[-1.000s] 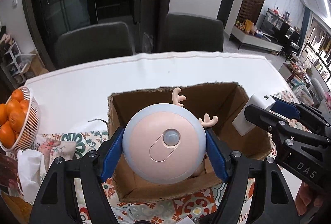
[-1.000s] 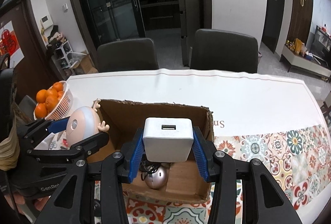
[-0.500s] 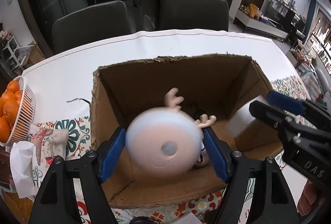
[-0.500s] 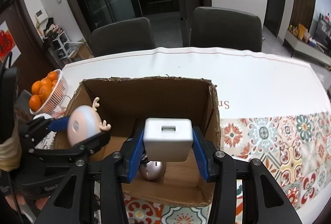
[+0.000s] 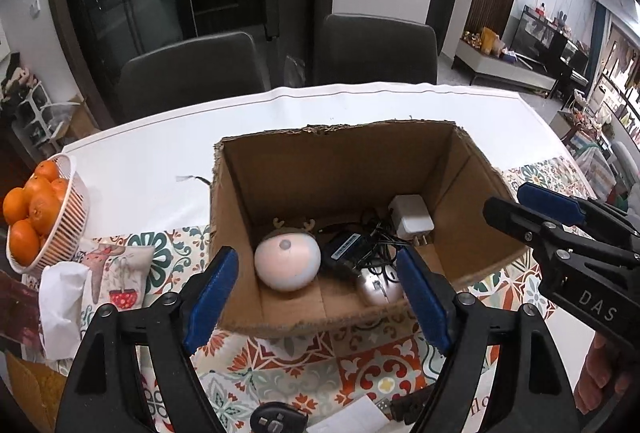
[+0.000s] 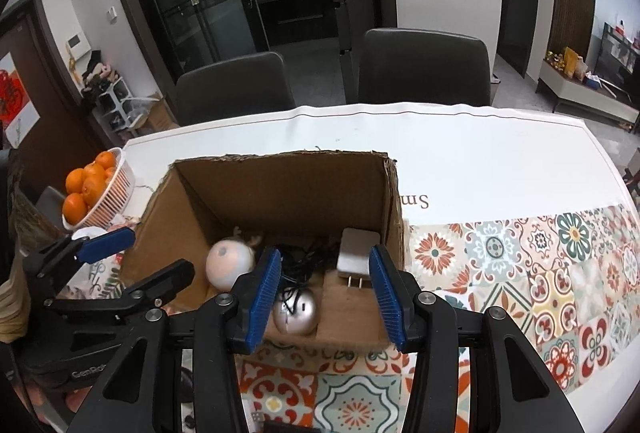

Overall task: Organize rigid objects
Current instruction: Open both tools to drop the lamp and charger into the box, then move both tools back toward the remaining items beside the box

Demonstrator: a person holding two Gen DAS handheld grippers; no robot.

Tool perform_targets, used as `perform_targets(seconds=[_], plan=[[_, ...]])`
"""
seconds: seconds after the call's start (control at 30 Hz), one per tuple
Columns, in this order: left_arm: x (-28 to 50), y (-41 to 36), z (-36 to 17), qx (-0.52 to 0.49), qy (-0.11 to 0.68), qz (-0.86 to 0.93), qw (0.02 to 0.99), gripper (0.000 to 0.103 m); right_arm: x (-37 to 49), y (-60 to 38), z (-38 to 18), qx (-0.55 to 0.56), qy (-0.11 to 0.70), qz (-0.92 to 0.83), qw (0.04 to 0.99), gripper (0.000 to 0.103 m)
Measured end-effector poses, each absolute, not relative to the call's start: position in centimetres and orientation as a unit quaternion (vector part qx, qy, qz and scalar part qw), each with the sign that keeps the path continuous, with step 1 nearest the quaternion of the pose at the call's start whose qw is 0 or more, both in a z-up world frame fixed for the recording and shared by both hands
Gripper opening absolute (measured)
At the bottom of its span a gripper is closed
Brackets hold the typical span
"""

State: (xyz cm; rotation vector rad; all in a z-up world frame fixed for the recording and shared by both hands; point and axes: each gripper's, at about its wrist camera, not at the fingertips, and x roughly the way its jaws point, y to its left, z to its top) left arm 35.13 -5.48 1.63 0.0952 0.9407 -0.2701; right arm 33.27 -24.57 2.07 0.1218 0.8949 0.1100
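Both things that you carried a second ago now lie in the cardboard box (image 5: 280, 169): the round deer lamp (image 5: 287, 264) rests on the floor at the left, and the white charger (image 5: 411, 218) lies at the right, prongs toward you. Your left gripper (image 5: 316, 299) has just been opening; its blue fingers (image 5: 212, 293) stand wide above the near wall with nothing between them. Your right gripper (image 6: 324, 299) also holds nothing: the charger (image 6: 357, 256) sits below, clear of the pads, so the jaws are apart in this view. I judge that this placing is done. A silver mouse (image 5: 378, 289), a black adapter (image 5: 345, 248) and tangled cable fill the middle. Outside, the basket of oranges (image 5: 60, 221) and a tissue (image 5: 60, 305) are at the left, and a small dark object (image 5: 278, 419) lies near you.
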Motion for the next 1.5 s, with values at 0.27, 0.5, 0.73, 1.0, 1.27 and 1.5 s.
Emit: perform_targets(seconds=[0.27,0.5,0.73,1.0,1.27,1.5], plan=[[31.5,-4.7,3.2,0.057,0.421,-0.121,0.897,0.081,30.2,-23.9,2.9,0.059,0.416,0.052,0.906,0.048],[28.7,-3.5,4.1,0.050,0.403,-0.121,0.906,0.081,27.8,-23.2,3.2,0.066,0.407,0.062,0.909,0.050],[26.0,-2.1,4.0,0.037,0.396,-0.119,0.910,0.081,25.7,-22.1,3.3,0.062,0.399,0.071,0.912,0.056],[23.7,-0.6,2.6,0.030,0.399,-0.114,0.909,0.082,23.2,-20.7,2.5,0.047,0.388,0.049,0.919,0.065],[21.5,0.7,1.4,0.031,0.393,-0.091,0.915,0.085,21.3,-19.5,1.4,0.035,0.385,0.039,0.921,0.072],[20.1,1.3,0.2,0.023,0.399,-0.078,0.914,0.086,19.8,-19.1,0.5,0.034,0.382,0.038,0.923,0.074]])
